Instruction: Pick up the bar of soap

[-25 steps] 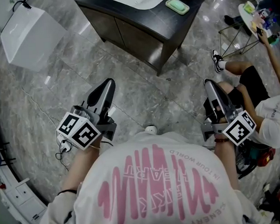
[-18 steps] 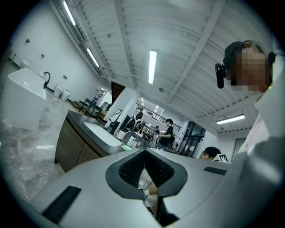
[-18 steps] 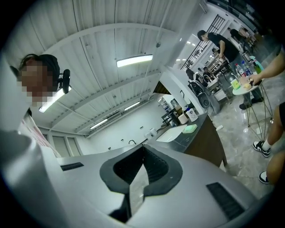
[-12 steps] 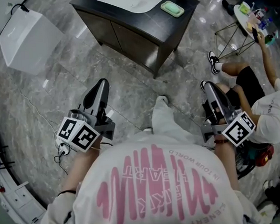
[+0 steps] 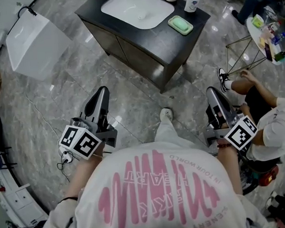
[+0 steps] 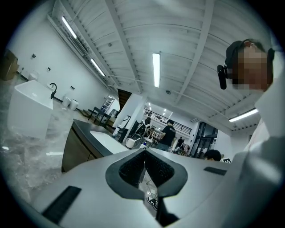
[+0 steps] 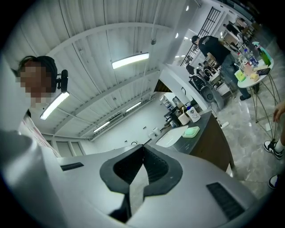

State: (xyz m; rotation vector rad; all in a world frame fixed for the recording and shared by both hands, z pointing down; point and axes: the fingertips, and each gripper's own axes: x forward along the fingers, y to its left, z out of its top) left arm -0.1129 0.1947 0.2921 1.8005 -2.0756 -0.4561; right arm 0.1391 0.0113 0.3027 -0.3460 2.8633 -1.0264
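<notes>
Nearest to you, the left hand-held gripper (image 5: 101,91) and the right hand-held gripper (image 5: 212,90) point level. Each has its jaws together, with nothing between them. Beyond them is bare marble floor (image 5: 132,107), then the dark counter (image 5: 164,43). The green bar of soap (image 5: 181,24) lies on it, just right of the white sink (image 5: 137,8), well apart from both grippers. I judge this to be the approach step: next you must come close, open one gripper and bring its jaws around the soap. I count two grippers, one soap bar, one sink and one pump bottle (image 5: 190,3).
</notes>
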